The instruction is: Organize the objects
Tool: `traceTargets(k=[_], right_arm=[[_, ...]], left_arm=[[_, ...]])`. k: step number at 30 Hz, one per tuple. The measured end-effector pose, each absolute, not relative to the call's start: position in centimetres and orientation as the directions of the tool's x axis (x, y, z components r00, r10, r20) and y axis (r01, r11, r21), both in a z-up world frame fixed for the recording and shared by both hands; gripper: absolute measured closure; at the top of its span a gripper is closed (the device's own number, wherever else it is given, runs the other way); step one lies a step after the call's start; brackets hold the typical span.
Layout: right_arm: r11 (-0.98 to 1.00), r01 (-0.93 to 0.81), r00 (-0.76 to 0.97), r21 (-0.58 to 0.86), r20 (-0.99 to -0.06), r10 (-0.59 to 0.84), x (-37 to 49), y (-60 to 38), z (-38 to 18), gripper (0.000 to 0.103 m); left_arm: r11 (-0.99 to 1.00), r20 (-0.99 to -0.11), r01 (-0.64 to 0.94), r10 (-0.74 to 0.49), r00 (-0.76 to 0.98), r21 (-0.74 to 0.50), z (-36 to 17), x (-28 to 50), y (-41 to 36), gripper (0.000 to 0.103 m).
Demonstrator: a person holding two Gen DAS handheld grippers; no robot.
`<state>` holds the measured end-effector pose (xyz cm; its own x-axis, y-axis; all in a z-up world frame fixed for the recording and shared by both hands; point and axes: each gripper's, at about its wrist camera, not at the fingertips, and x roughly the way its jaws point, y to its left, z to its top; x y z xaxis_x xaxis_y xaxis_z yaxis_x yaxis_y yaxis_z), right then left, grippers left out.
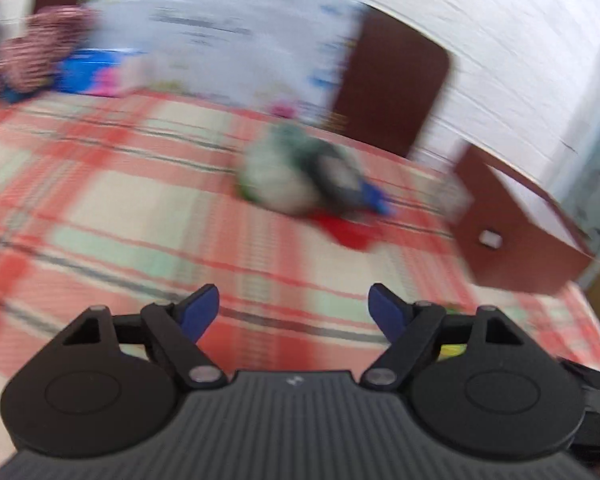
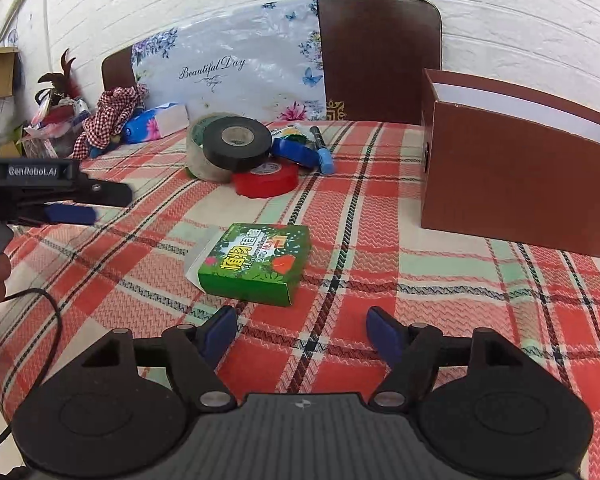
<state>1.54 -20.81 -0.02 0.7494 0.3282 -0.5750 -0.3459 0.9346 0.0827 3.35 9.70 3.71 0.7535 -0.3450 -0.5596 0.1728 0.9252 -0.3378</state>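
Observation:
On the plaid tablecloth a green box (image 2: 256, 264) lies just ahead of my open, empty right gripper (image 2: 302, 334). Behind it is a pile: a black tape roll (image 2: 237, 141) on a clear tape roll (image 2: 200, 162), a red tape roll (image 2: 266, 179), a blue tape roll (image 2: 294, 151) and a blue marker (image 2: 322, 150). A brown open box (image 2: 512, 176) stands at the right. My left gripper (image 1: 294, 308) is open and empty; its view is motion-blurred, with the tape pile (image 1: 300, 176) and brown box (image 1: 512, 232) ahead. The left gripper also shows in the right wrist view (image 2: 70, 214).
Two brown chair backs (image 2: 380, 56) and a floral "Beautiful Day" bag (image 2: 228, 72) stand behind the table against a white brick wall. A checked cloth (image 2: 108, 116), a tissue pack (image 2: 156, 124) and clutter sit at the far left. A cable (image 2: 48, 336) hangs at the left table edge.

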Motion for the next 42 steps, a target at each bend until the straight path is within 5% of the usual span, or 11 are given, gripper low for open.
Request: traceTargets(k=[4, 7, 13, 19, 22, 27, 29, 32, 42], right_arm=[[0.903, -0.429, 0.721, 0.024, -0.594, 0.358, 2.2, -18.8, -0.2, 0.032], [0.887, -0.462, 0.709, -0.001, -0.601, 0.369, 3.2, -17.7, -0.4, 0.032], [0.901, -0.435, 0.759, 0.002, -0.537, 0.368, 3.8, -18.2, 0.5, 0.041], [0.946, -0.297, 0.931, -0.130, -0.259, 0.257, 2.6, -21.1, 4.8, 0.040], [0.968, -0.221, 0.961, -0.120, -0.194, 0.196, 4.4, -24.0, 6.5, 0.040], [0.987, -0.131, 0.972, -0.092, -0.206, 0.110, 8.9, -28.1, 6.5, 0.036], [0.990, -0.092, 0.969, -0.102, -0.239, 0.066, 10.8, -29.0, 5.8, 0.034], [0.997, -0.063, 0.969, -0.048, -0.241, 0.050, 10.9, -30.2, 5.6, 0.034], [0.986, -0.164, 0.973, 0.030, -0.161, 0.166, 4.1, -27.7, 4.8, 0.038]], left_arm=[[0.879, -0.629, 0.249, -0.466, 0.622, -0.406, 3.9, 5.1, 4.4, 0.024], [0.884, -0.720, 0.262, -0.468, 0.512, -0.388, 1.5, 6.9, 1.4, 0.054], [0.893, -0.696, 0.305, -0.448, 0.561, -0.330, 3.9, 5.8, -1.0, 0.065], [0.852, -0.551, 0.445, -0.520, 0.653, -0.276, 11.7, 6.6, -5.1, 0.065], [0.830, -0.511, 0.513, -0.545, 0.665, -0.218, 13.9, 8.3, -9.3, 0.065], [0.805, -0.529, 0.558, -0.569, 0.630, -0.202, 13.8, 12.6, -15.3, 0.063], [0.820, -0.558, 0.546, -0.537, 0.632, -0.172, 12.9, 14.0, -17.3, 0.052], [0.851, -0.601, 0.509, -0.476, 0.642, -0.130, 11.7, 14.5, -18.3, 0.051], [0.846, -0.444, 0.496, -0.527, 0.725, -0.193, 11.3, 6.8, -7.2, 0.040]])
